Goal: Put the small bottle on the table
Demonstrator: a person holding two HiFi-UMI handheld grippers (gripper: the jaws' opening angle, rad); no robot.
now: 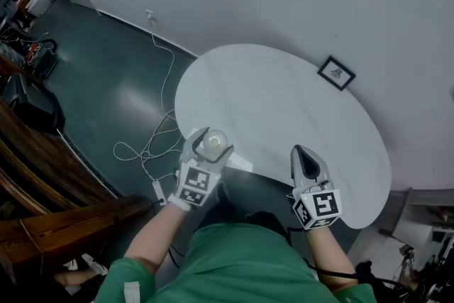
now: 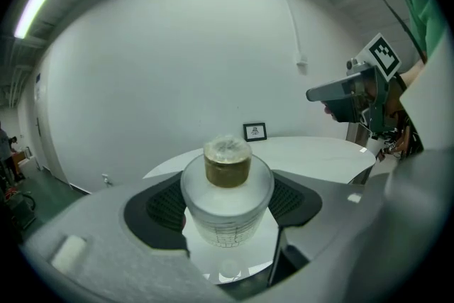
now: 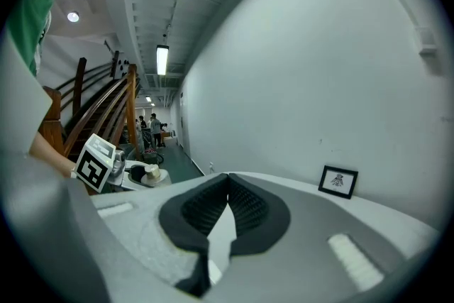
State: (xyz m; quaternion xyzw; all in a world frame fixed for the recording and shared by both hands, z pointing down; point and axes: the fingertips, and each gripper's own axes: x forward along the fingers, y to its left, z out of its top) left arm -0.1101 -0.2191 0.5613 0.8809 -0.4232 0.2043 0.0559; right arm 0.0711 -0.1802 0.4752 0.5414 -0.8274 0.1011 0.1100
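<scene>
Head view: the left gripper (image 1: 207, 147) holds the small bottle (image 1: 213, 142) upright over the near left edge of the round white table (image 1: 284, 96). The right gripper (image 1: 307, 160) is over the near edge, well apart. A cable (image 1: 162, 125) lies on the floor.

Left gripper view: both pads press the bottle's clear body (image 2: 227, 213). It has a brown stopper, which the head view does not show. Contact between bottle and table cannot be determined.

Right gripper view: jaw tips meet with nothing between them. A framed picture (image 3: 338, 182) stands at the table's far edge against the wall. A wooden stair rail (image 3: 106, 117) shows at left.
</scene>
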